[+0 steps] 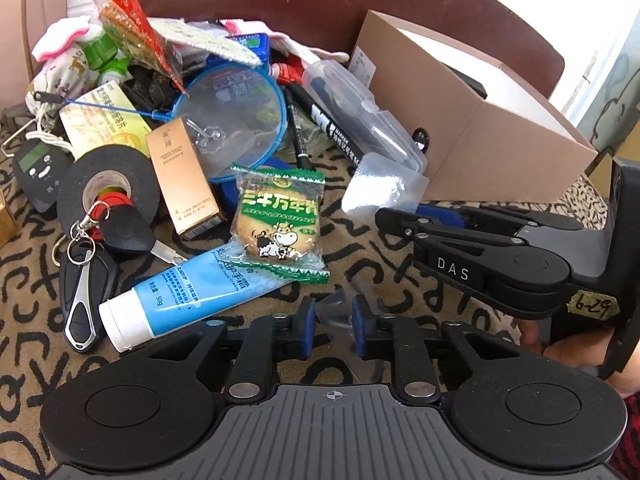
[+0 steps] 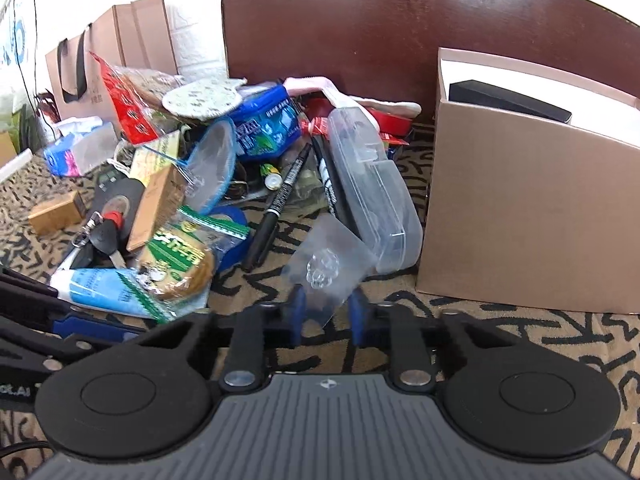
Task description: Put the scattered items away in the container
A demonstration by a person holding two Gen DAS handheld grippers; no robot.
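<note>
The cardboard box (image 2: 520, 216), open-topped, stands at the right of the patterned cloth (image 2: 500, 332) as the likely container, just beside the heaped clutter. The right gripper (image 2: 326, 312) is closed on a small clear plastic bag (image 2: 324, 264), lifted near the box. The left gripper (image 1: 335, 320) pinches something thin and transparent, not identifiable.

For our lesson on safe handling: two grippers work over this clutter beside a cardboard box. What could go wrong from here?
1. The right gripper pinches only the bottom edge of the clear bag; the slick film may slip before reaching the cardboard box.
2. The floppy bag could snag on the box's tall wall.
3. The left gripper nips clear plastic just as thinly.
</note>
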